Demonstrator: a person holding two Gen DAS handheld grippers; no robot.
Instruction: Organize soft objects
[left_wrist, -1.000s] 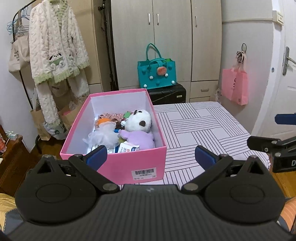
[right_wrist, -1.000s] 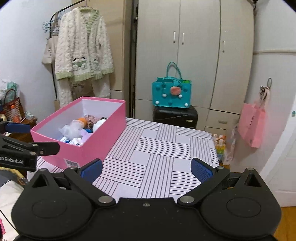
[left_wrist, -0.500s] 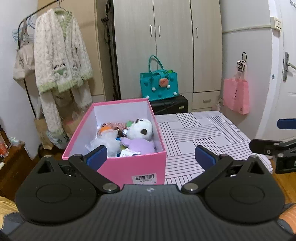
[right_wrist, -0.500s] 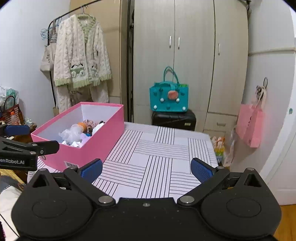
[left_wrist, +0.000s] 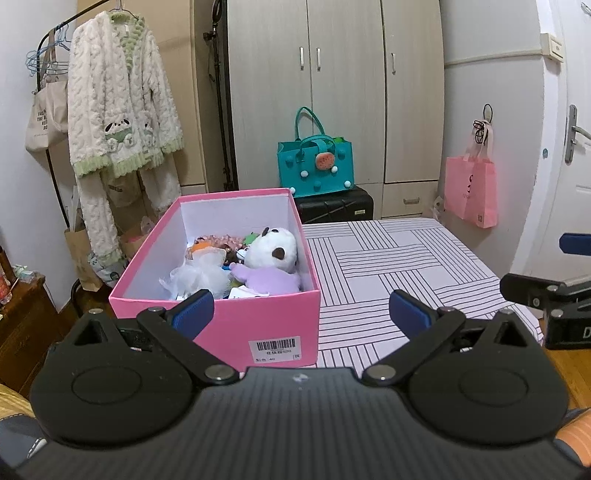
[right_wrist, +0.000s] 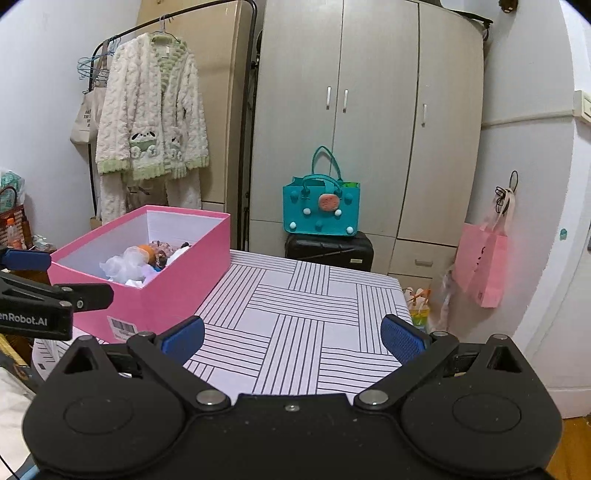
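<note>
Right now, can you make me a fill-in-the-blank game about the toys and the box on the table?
1. The panda plush lies inside the ____ box.
2. The panda wears a ____ top.
3. The left gripper and the right gripper are both ____ and hold nothing.
4. The striped table beside the box has ____ toys on it.

Missing words: pink; purple; open; no

A teal handbag (left_wrist: 316, 168) sits on a black suitcase (left_wrist: 334, 208) before the wardrobe (left_wrist: 332, 92); a fleece robe (left_wrist: 122, 110) hangs left, a pink tote (left_wrist: 471, 190) right.
</note>
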